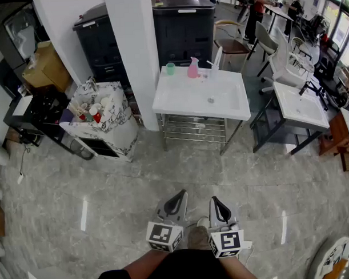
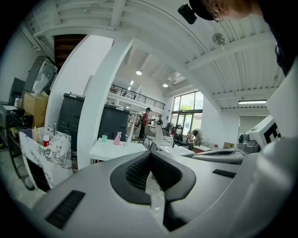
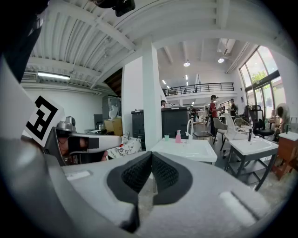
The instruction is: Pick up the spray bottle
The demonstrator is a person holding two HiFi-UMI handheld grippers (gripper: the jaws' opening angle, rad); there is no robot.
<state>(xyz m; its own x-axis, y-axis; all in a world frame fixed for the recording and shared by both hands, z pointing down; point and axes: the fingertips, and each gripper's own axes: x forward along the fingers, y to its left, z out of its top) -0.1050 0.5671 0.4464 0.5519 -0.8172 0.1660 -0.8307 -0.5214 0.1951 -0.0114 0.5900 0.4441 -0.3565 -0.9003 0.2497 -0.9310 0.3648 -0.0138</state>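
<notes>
**A:** How are the two tools held?

**B:** The left gripper (image 1: pixel 177 194) and the right gripper (image 1: pixel 216 201) sit low in front of the person, side by side. Both have their pads pressed together, with nothing between them.

**A:** And the spray bottle?

**B:** It is well ahead of both, far out of reach, roughly on a line running out between the two. The pink spray bottle (image 1: pixel 193 68) stands upright on the back ledge of the white sink (image 1: pixel 199 109), across a stretch of bare floor.

**A:** What could spoil the pick?

**B:** Mainly arriving with the jaws closed as they are now, since shut tips would only shove the bottle. It is tall and slim, so I'd expect a push to tip it into the basin or off the back edge.

**A:** What about its neighbours?

**B:** A green cup (image 1: pixel 170 68) stands near it on the left, and the tap (image 1: pixel 217 59) is near it on the right. A wide or slanted approach could clip either, and the cup looks light enough to topple.

**A:** Is anything in the way?

**B:** A white pillar (image 1: pixel 134 46) rises just left of the sink. Farther left is a marble-patterned stand (image 1: pixel 100 130) crowded with cups, and the left gripper would pass closest to these. I'd judge the right gripper has the freer line. Pinching the narrow neck or trigger might let the bottle swing or spray, so the body looks safer.
</notes>
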